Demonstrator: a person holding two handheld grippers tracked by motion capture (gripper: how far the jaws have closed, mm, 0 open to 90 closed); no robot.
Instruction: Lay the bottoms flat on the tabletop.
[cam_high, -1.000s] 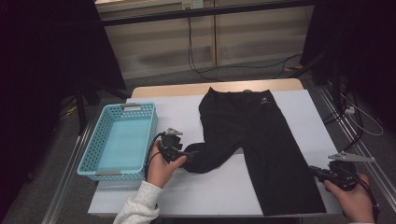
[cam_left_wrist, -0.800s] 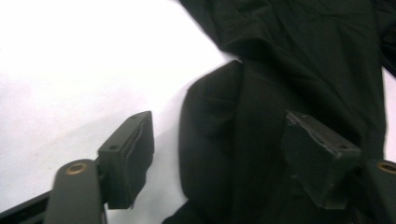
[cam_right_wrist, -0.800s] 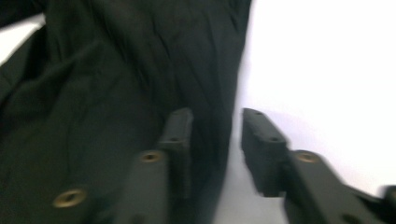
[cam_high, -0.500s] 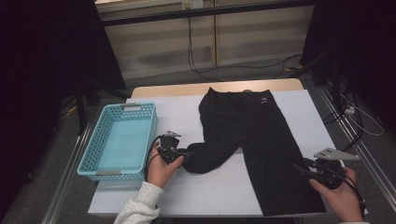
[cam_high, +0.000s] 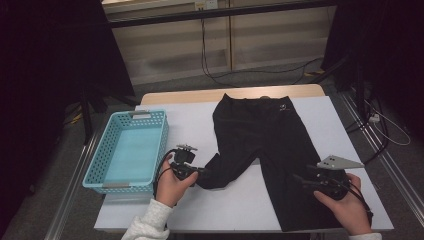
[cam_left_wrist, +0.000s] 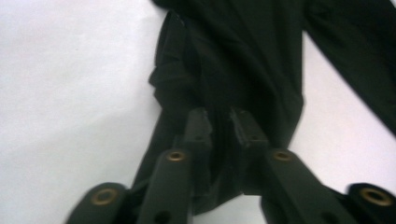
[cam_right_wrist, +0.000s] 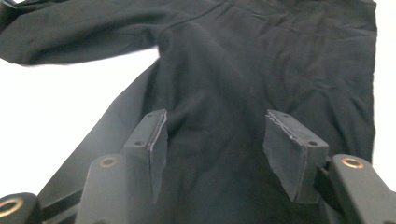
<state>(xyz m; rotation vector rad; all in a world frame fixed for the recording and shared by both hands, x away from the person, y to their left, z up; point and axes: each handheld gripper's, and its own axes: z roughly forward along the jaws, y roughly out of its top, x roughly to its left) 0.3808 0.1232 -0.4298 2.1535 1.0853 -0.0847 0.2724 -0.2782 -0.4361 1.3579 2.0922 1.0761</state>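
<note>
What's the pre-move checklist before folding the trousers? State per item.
1. Left gripper closed on the bent trouser leg: ok, jaws have just been closing with cloth between them.
2. Right gripper gripping: not ok, jaws have just been opening, spread above the straight leg.
3. Trousers lie flat on the table: ok.
4. Basket off the cloth: ok.

trousers lie on the table, basket at their left.

A lab: metal-framed table, dark curtains, floor cables.
</note>
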